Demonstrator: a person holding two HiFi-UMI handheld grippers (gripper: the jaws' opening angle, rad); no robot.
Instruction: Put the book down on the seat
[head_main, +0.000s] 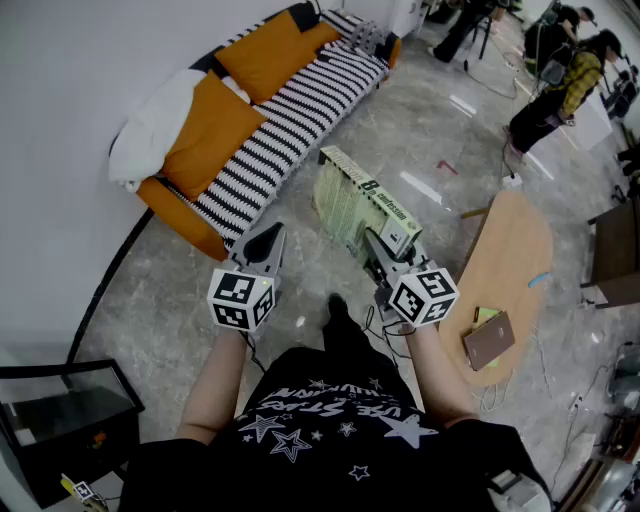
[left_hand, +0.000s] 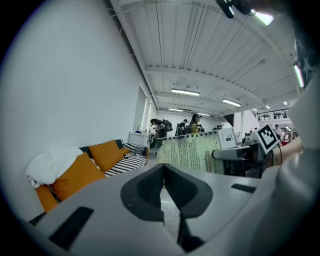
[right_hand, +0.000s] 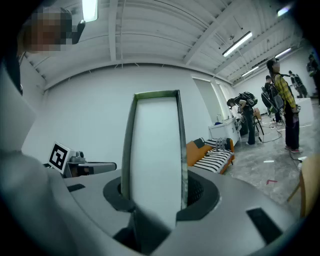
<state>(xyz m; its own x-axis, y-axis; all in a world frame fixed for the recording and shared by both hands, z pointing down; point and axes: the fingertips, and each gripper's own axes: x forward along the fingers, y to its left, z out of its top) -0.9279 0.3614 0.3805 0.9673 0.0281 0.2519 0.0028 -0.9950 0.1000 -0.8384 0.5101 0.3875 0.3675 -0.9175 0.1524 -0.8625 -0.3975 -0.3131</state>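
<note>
A green spiral-bound book (head_main: 362, 203) stands upright on its edge in my right gripper (head_main: 376, 246), which is shut on its lower end. In the right gripper view the book (right_hand: 155, 145) fills the gap between both pads. My left gripper (head_main: 264, 243) hangs to the left of the book, shut with nothing in it; its pads (left_hand: 150, 186) meet. The book (left_hand: 192, 152) shows to its right. The sofa's black-and-white striped seat (head_main: 290, 115) lies ahead and to the left, with orange cushions (head_main: 205, 130) along its back.
A white pillow (head_main: 148, 122) sits at the sofa's near end. An oval wooden table (head_main: 512, 262) with a brown notebook (head_main: 488, 340) stands to my right. A black cabinet (head_main: 60, 410) is at the lower left. People (head_main: 560, 75) stand at the far right.
</note>
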